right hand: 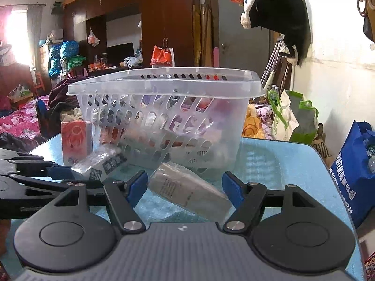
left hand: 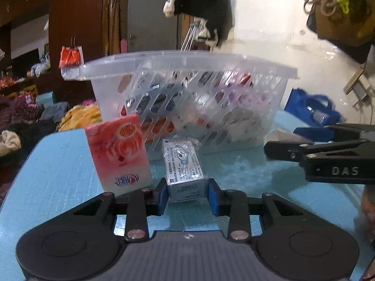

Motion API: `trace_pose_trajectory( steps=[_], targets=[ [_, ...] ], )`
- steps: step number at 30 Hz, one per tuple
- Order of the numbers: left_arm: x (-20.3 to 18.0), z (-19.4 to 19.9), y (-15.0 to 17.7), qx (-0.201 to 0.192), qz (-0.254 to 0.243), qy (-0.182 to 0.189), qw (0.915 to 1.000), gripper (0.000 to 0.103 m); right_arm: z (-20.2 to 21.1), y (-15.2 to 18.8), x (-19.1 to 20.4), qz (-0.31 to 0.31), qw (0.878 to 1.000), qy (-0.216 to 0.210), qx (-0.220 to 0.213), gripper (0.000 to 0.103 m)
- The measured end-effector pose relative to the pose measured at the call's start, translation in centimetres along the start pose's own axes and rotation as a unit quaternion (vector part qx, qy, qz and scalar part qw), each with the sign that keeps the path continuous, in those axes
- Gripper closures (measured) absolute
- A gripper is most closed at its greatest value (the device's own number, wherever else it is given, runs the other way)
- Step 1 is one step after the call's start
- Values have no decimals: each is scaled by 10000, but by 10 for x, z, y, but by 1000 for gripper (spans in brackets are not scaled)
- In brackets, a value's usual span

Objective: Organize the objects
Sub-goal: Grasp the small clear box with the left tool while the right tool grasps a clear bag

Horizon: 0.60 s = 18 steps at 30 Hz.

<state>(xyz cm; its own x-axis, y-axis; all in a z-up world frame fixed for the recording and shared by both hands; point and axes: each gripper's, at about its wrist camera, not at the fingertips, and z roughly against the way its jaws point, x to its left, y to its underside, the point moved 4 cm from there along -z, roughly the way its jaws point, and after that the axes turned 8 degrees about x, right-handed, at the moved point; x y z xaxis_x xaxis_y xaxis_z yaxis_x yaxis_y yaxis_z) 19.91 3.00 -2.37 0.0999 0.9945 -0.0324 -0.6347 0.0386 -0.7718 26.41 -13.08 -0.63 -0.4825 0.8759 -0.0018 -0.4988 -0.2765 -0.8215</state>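
A clear slotted plastic basket (left hand: 150,57) (right hand: 164,89) holding several packets stands on the light blue table (left hand: 58,164) (right hand: 281,164). In front of it lies a small silver wrapped box (left hand: 185,164) (right hand: 100,164), and my left gripper (left hand: 187,195) (right hand: 77,175) is shut on its near end. A pink rose-printed box (left hand: 119,149) (right hand: 76,140) stands upright just left of it. My right gripper (right hand: 185,186) (left hand: 281,140) holds a grey wrapped box (right hand: 187,189) that lies slantwise, its two ends against the blue pads.
A blue shopping bag (right hand: 351,178) (left hand: 311,110) stands off the table's right edge, with green and white bags (right hand: 295,114) behind. Clothes and bedding lie beyond the left edge. Dark clothing (right hand: 288,11) hangs on the wall behind the basket.
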Motion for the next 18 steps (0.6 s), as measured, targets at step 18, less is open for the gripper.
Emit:
trace_pose_trajectory(
  steps=[18],
  targets=[
    [-10, 39, 9, -1275, -484, 516, 9893, 64, 10, 0, 6, 53, 9996, 68, -282, 30]
  ],
)
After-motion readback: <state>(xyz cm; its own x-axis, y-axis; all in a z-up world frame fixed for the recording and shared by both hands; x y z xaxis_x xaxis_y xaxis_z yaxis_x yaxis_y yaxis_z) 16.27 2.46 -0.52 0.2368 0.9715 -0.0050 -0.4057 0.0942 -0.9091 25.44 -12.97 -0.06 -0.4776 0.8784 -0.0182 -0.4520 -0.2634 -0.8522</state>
